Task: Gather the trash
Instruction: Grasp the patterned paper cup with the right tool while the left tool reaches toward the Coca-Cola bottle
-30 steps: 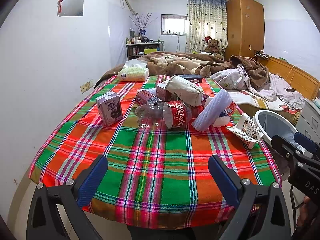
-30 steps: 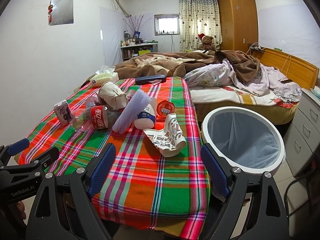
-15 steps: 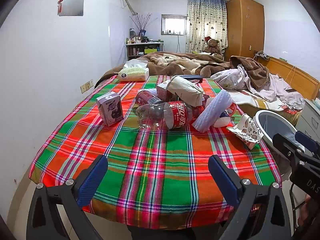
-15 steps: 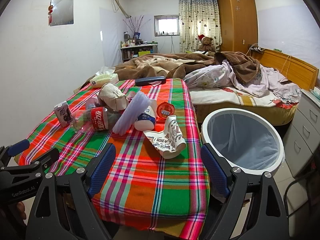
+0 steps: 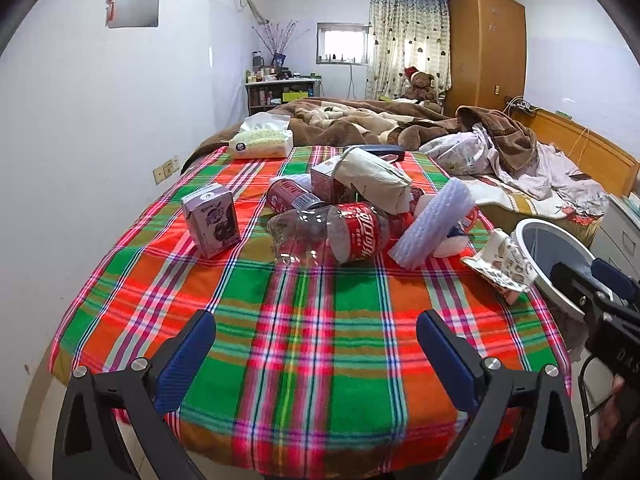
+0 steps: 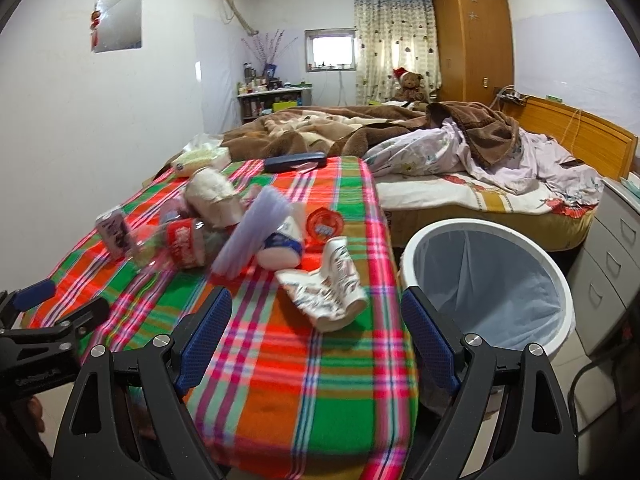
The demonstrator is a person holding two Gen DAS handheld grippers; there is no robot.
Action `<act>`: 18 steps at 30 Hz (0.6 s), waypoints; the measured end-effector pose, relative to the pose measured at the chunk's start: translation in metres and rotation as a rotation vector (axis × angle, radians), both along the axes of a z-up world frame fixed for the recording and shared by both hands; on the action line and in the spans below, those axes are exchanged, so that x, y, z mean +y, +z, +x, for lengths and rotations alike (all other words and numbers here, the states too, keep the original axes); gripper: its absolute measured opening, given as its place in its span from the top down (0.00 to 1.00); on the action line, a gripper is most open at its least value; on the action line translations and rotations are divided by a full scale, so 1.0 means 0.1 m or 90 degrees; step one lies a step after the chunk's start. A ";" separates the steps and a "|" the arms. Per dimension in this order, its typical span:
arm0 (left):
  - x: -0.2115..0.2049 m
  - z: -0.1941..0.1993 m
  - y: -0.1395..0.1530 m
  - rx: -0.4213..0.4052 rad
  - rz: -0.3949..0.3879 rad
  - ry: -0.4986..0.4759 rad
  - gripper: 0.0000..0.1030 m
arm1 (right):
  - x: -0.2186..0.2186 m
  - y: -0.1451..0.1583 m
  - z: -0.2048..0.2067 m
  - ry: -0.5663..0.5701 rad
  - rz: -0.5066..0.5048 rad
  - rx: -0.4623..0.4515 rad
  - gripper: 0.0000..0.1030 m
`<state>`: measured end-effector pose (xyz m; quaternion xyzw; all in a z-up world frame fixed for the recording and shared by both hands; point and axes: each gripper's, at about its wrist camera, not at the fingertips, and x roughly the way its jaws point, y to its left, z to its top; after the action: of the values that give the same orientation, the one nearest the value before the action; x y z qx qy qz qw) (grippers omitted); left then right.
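Trash lies on a plaid-covered table [image 5: 320,344]: a purple drink carton [image 5: 212,220], a clear cola bottle [image 5: 336,234], a red can [image 5: 292,198], a paper bag [image 5: 372,184], a ribbed plastic cup [image 5: 434,224] and a crumpled printed paper cup [image 5: 500,266] [image 6: 324,286]. A white bin [image 6: 486,284] with a blue liner stands right of the table. My left gripper [image 5: 316,344] is open and empty over the table's near edge. My right gripper [image 6: 316,332] is open and empty, just short of the crumpled cup.
A tissue pack [image 5: 262,144] and a dark case [image 6: 296,161] lie at the table's far end. An unmade bed [image 6: 460,160] stands behind, drawers [image 6: 612,256] at the right, a white wall on the left.
My right gripper has moved forward toward the crumpled cup, which now sits closer between its fingers. The left gripper has barely moved.
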<state>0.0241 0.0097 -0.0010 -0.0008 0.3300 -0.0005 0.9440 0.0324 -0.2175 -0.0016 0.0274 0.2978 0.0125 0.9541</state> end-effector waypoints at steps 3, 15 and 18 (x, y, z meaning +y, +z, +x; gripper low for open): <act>0.07 0.16 -0.02 0.004 0.004 0.000 0.01 | -0.09 -0.04 0.12 -0.014 0.007 0.004 0.14; 0.15 0.93 -0.01 0.040 0.023 -0.088 0.01 | -0.25 -0.28 0.49 -0.032 0.002 0.074 0.15; 0.09 1.11 -0.05 0.056 0.036 -0.111 0.01 | -0.25 -0.32 0.54 -0.022 0.001 0.089 0.18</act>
<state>0.1347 0.0186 -0.0060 0.0545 0.3701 -0.0735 0.9245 0.0867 -0.2426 -0.0337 0.0340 0.3628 -0.0060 0.9312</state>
